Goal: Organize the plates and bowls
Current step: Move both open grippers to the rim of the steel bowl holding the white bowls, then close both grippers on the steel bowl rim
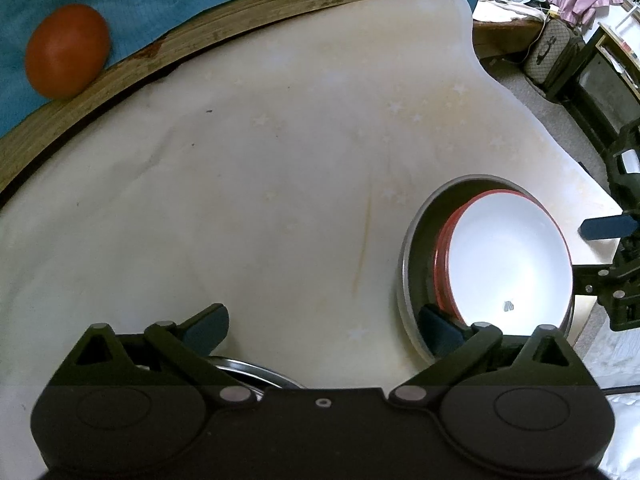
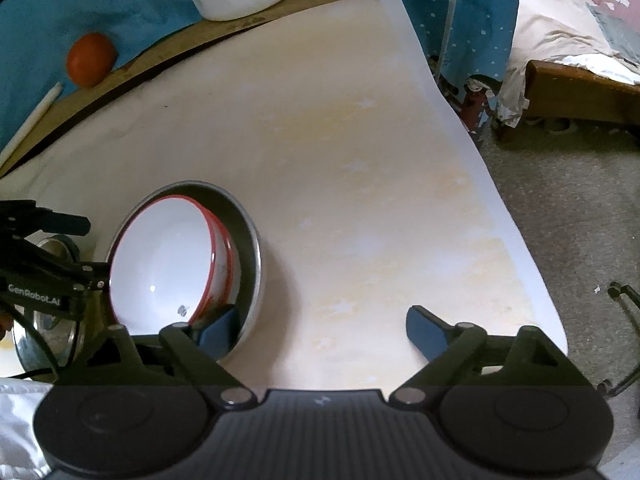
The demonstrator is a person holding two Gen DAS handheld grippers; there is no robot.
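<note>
On the pale table cover (image 2: 360,184), a metal pan (image 2: 250,248) is holding two stacked white bowls with red rims (image 2: 160,264), tilted against its wall. The right gripper (image 2: 320,330) is standing with its fingers spread apart and gripping nothing, its left finger reaching inside the pan just beside the bowls. The left gripper (image 1: 324,322) is also gaping wide and empty, its right finger sitting at the pan's near rim. A steel lid (image 2: 48,320) is lying left of the pan.

left claw (image 1: 322,326) open | red-rimmed bowls (image 1: 508,258) nested in metal pan (image 1: 404,276) | tomato (image 1: 67,50) far left
</note>
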